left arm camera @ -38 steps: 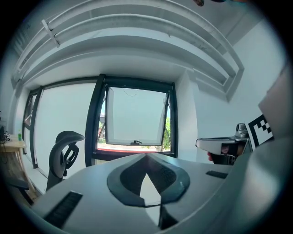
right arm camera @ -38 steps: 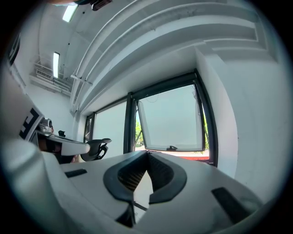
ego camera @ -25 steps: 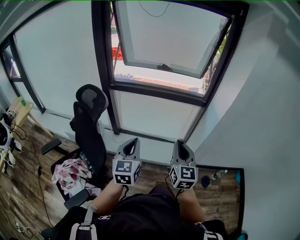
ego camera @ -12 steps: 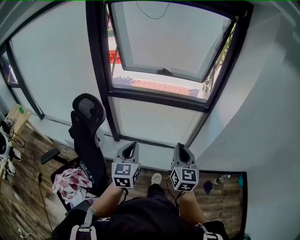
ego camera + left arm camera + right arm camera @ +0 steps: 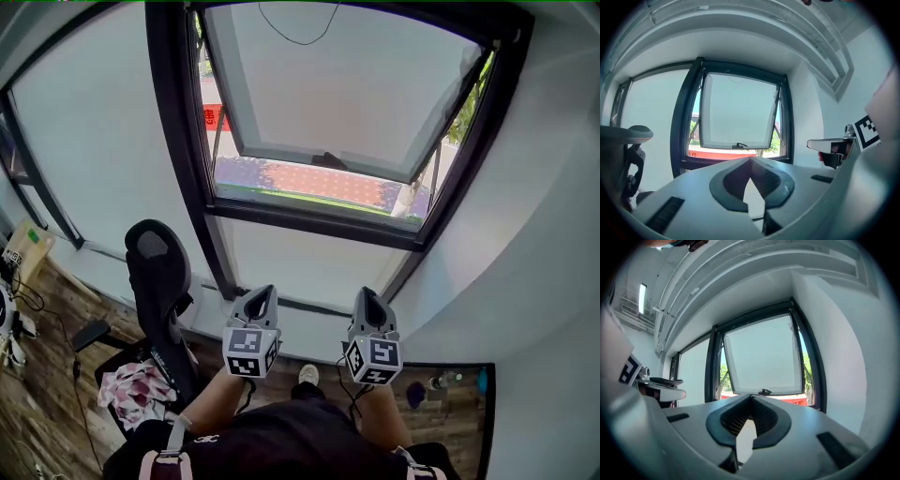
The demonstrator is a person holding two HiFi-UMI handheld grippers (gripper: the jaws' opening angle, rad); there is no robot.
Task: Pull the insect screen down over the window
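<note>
Black metal frames the tall window point(image 5: 180, 159), which stands ahead of me and well above. My left gripper point(image 5: 262, 296) and right gripper point(image 5: 367, 298) hang level below its sill, both jaws closed on nothing. No insect screen shows. I judge it rolled along the top rail, where a thin dark cord point(image 5: 298, 41) loops, slightly nearer my left.

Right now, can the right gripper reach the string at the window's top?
Probably not yet: the right gripper is shut and low, well below the string. Nothing blocks the way up.
</note>
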